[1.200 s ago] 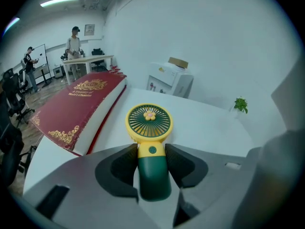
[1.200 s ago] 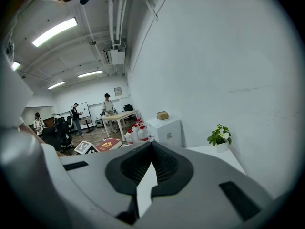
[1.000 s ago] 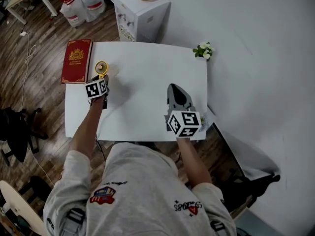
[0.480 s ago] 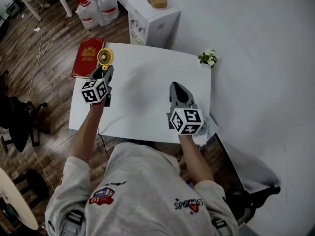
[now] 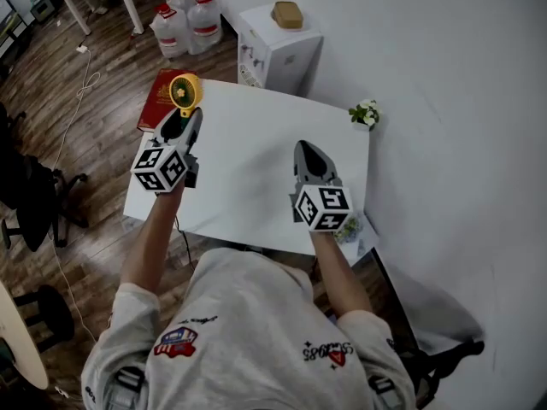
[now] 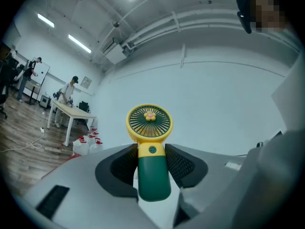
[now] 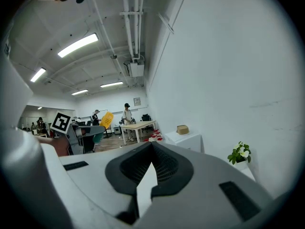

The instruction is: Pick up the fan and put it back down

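Note:
The fan has a yellow round head and a green handle. My left gripper is shut on that handle and holds the fan upright, in the air over the far left corner of the white table. In the left gripper view both pads press the handle's sides, with the head standing above the gripper. My right gripper hovers over the table's right half, shut with nothing in it; its tips meet. The right gripper view shows the lifted fan at far left.
A red book lies at the table's far left edge. A small potted plant stands at the far right corner. Behind the table are a white cabinet with a brown object on top and several water jugs.
My left gripper has risen with the fan, lifting it from low near the table to well above it. The right gripper has risen slightly and stays shut.

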### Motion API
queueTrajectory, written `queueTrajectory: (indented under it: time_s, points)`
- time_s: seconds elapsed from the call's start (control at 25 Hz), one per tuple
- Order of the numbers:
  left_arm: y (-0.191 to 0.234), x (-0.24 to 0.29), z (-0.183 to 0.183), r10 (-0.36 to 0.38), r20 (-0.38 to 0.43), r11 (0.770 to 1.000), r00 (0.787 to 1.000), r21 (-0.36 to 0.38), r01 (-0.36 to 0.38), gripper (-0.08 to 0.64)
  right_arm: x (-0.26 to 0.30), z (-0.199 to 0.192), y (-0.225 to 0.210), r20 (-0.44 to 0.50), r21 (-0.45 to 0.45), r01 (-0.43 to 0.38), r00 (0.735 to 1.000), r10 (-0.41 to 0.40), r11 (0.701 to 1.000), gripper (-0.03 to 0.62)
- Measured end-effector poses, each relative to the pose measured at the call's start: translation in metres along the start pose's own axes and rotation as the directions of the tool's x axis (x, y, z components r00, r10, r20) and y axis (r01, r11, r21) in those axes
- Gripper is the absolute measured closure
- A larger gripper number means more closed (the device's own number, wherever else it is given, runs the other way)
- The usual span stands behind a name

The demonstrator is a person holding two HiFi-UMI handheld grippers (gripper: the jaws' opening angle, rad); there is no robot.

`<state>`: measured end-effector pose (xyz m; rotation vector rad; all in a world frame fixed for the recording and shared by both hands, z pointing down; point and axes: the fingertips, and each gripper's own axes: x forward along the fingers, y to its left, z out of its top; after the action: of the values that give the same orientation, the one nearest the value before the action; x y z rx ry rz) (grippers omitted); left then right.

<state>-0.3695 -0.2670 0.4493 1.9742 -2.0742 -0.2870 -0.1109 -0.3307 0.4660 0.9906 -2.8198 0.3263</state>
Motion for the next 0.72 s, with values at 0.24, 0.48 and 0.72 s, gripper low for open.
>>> queueTrajectory:
  time_s: [0.24,0.48,0.72]
  points:
    - [-0.008,-0.021,0.011,0.003,0.030,1.000,1.000,0.019,-0.003,0.387,-0.003,0.008,0.009,0.010,-0.025,-0.025,1.000,0.026,0.999,0.600]
    - [-0.012,-0.032,0.010,-0.006,0.022,1.000,1.000,0.017,0.006,0.387,-0.007,0.014,0.020,0.008,-0.051,-0.046,0.999,0.047,0.998,0.600]
    - [-0.016,-0.027,-0.002,-0.022,-0.003,1.000,1.000,0.013,0.022,0.387,-0.009,0.013,0.015,0.005,-0.055,-0.040,0.999,0.040,0.998,0.600]
